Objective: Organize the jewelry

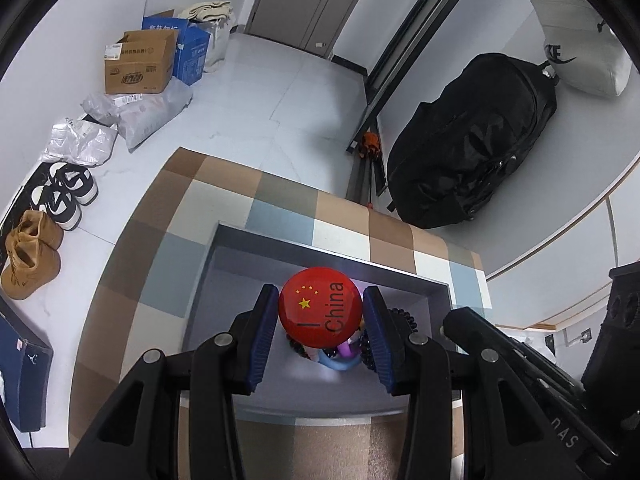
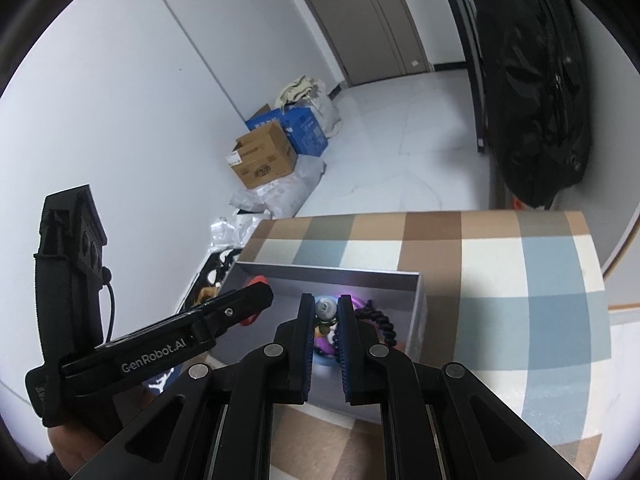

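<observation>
My left gripper (image 1: 321, 312) is shut on a round red badge (image 1: 320, 312) printed with yellow stars and the word China, one blue pad on each side of it. The badge hangs over an open grey box (image 1: 320, 246) on a checked tablecloth (image 1: 280, 200). Inside the box lie dark beaded bracelets (image 1: 404, 318) and purple and blue rings (image 1: 340, 356). My right gripper (image 2: 325, 308) is nearly shut on a small silver-grey piece (image 2: 325, 307) above the same grey box (image 2: 320, 270). In the right wrist view the left gripper (image 2: 240, 304) reaches in from the left with the badge's red edge (image 2: 258, 280) showing.
A large black bag (image 1: 472, 140) leans against the wall past the table's far right. On the floor along the left wall are cardboard boxes (image 1: 140, 64), plastic parcels (image 1: 152, 116) and shoes (image 1: 64, 192). A door (image 1: 304, 0) stands at the back.
</observation>
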{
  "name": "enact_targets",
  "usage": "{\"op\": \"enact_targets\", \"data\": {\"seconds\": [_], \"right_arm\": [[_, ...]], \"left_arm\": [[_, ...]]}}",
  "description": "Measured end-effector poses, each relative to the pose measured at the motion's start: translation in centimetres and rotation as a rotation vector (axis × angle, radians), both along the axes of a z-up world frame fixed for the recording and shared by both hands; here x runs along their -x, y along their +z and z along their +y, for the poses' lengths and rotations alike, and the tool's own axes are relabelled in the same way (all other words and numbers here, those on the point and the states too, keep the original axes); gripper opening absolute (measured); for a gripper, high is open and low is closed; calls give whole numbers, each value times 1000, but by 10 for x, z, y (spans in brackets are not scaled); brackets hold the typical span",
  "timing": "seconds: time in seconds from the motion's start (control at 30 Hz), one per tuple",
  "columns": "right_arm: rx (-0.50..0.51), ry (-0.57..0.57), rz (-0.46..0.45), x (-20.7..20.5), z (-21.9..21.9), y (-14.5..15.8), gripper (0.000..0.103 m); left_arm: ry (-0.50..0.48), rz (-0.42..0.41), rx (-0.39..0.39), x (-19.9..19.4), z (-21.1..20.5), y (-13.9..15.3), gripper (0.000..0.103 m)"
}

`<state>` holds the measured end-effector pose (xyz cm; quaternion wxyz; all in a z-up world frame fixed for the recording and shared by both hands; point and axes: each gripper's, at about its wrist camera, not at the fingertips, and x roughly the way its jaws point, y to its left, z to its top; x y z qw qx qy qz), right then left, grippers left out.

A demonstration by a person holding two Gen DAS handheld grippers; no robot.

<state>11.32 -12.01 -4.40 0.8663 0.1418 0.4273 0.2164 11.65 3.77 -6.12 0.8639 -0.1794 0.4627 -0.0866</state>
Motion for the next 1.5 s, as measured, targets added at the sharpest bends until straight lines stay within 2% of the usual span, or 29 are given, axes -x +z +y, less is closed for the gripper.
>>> {"op": "enact_targets", "data": {"seconds": [0.43,0.5,0.6,0.67,0.87,0.97,1.07,1.13,1.27,1.5], "right_arm": [[-42,-10,45,-7,-7,-8,10],[-49,-19,49,-8,-9,-8,13],[-42,-38,46,-9,-10,-8,14],[-43,-41,50,-9,-11,-9,14],[-47,-81,50,-9,-19,-9,37],[-52,-87,43,-9,-21,-8,45],[-57,-83,32,-7,-22,-7,59],[-53,-82,27,-7,-22,-6,60],[-52,-83,21,-5,-23,-5,65],[-42,-81,-4,1,-24,0,71]], "left_arm": [[-19,12,2,-7,-9,-3,38],[-24,15,-15,-8,-13,-1,38],[-31,3,-57,-6,-18,3,46],[-24,-5,-56,-5,-16,3,51],[-9,17,-57,-6,-13,-1,52],[-11,9,-70,-4,-16,1,52],[-10,-8,-98,-2,-18,5,53],[-9,-15,-105,-1,-18,6,54],[13,-45,-122,4,-17,12,68],[22,-90,-148,9,-16,21,74]]}}
